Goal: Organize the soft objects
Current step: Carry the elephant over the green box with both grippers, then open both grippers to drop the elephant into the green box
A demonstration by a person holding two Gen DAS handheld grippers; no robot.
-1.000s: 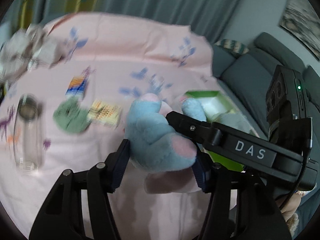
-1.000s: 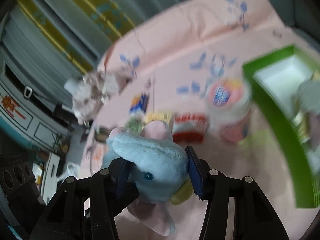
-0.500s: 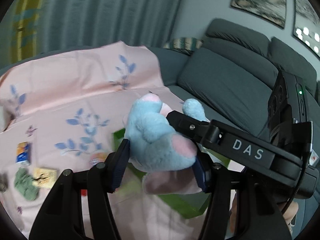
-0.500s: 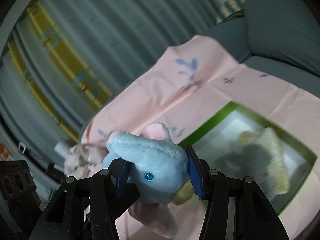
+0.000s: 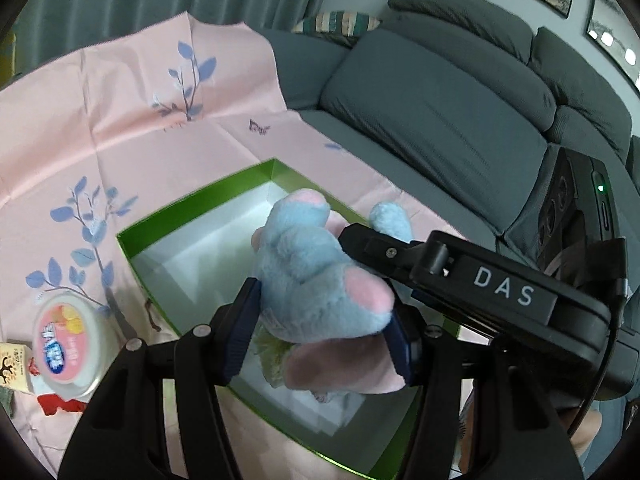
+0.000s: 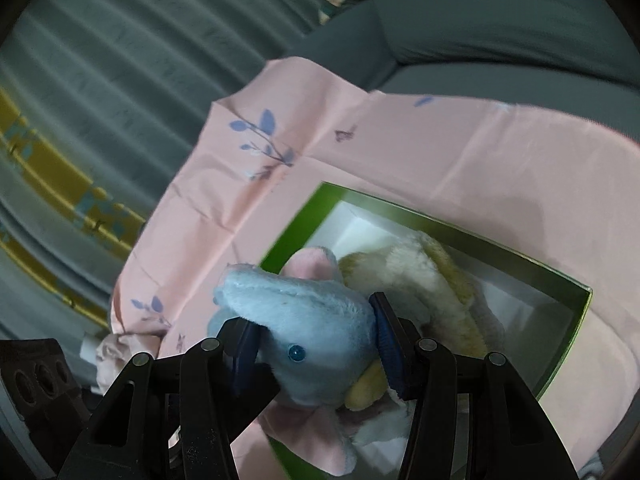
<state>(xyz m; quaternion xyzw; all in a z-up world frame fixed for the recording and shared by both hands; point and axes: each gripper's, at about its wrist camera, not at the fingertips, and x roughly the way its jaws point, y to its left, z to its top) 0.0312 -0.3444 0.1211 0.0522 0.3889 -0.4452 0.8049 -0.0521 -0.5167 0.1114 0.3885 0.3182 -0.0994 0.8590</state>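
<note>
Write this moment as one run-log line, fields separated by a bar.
left gripper: shut on blue plush toy | right gripper: shut on blue plush toy | position: above green box | box holds: cream plush

My black left gripper and black right gripper both have dark blue pads around a pale blue plush toy with pink paw patches and a blue eye. The box under it is bright green outside, white inside, with a cream-yellow plush in it. The cloth is pink with blue leaf sprigs; the sofa is grey
</note>
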